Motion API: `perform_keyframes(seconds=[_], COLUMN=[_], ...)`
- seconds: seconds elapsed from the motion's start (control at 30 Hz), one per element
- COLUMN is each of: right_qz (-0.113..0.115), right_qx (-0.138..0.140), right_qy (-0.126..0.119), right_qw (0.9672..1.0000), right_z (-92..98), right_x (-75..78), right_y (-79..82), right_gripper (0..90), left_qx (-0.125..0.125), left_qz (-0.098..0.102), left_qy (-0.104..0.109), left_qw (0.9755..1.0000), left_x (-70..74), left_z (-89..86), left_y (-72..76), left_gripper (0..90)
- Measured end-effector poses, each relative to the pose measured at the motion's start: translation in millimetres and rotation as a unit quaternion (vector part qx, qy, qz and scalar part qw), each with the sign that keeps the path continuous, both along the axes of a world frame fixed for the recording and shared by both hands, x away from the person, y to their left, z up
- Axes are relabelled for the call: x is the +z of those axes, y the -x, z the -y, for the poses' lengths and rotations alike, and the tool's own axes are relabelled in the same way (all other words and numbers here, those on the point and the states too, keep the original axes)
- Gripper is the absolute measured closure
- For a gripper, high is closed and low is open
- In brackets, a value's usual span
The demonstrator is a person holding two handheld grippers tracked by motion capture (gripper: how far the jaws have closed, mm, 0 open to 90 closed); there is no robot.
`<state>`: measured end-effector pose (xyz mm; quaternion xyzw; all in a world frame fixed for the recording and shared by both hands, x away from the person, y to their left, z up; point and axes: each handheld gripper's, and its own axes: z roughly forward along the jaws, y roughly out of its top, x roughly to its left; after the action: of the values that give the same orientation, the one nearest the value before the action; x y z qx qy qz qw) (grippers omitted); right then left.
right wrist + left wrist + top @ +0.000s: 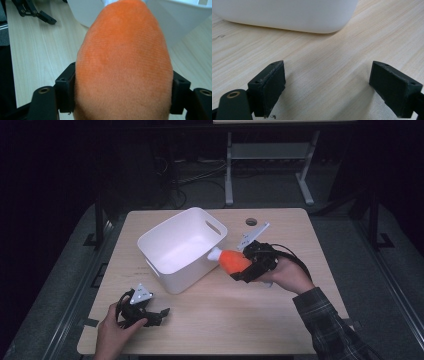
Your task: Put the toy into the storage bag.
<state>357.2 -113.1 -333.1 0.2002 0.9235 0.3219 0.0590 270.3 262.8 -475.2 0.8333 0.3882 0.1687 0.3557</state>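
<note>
An orange plush toy (234, 261) with a white tip is held at the right rim of the white bin (176, 251), its tip pointing toward the bin. My right gripper (247, 264) is shut on the toy; in the right gripper view the orange plush (123, 62) bulges between both jaws, with the bin's wall (175, 22) just beyond. My left gripper (159, 315) rests low over the table near the front left, open and holding nothing. In the left gripper view its pads (270, 86) stand wide apart over bare wood, and the bin's base (287, 15) lies ahead.
The wooden table (280, 315) has a round cable hole (251, 221) near its far edge. Beyond the table stand a white desk frame (270, 160) and cables on a dark floor. The other hand's gripper (32, 11) appears at the upper left of the right gripper view.
</note>
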Motion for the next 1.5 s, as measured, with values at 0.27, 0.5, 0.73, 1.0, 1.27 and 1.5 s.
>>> perform_keyframes(seconds=[0.27,0.5,0.73,1.0,1.27,1.5], right_qz=[0.005,0.011,0.016,0.025,0.025,0.024], right_qx=[0.012,0.023,0.038,0.051,0.058,0.069], right_qy=[-0.008,-0.014,-0.026,-0.022,-0.019,-0.015], right_qw=[0.9999,0.9996,0.9988,0.9981,0.9978,0.9972], right_z=[-7.4,-15.8,-24.8,-38.1,-51.5,-68.3], right_x=[13.9,21.4,30.8,37.3,41.8,42.2], right_y=[-4.0,-8.6,-15.1,-23.8,-33.9,-42.5], right_gripper=[27.9,27.9,27.9,27.9,27.9,27.8], left_qx=[0.0,0.0,-0.001,-0.001,-0.001,-0.001], left_qz=[0.0,0.0,0.0,-0.001,-0.001,-0.001], left_qy=[-0.001,0.0,0.0,0.0,-0.001,-0.001], left_qw=[1.0,1.0,1.0,1.0,1.0,1.0], left_x=[0.1,0.1,0.0,0.1,0.2,0.2], left_z=[-0.1,-0.1,-0.1,-0.1,-0.2,-0.3], left_y=[0.0,0.0,-0.1,-0.1,-0.1,-0.1], left_gripper=[12.6,12.6,12.6,12.6,12.6,12.6])
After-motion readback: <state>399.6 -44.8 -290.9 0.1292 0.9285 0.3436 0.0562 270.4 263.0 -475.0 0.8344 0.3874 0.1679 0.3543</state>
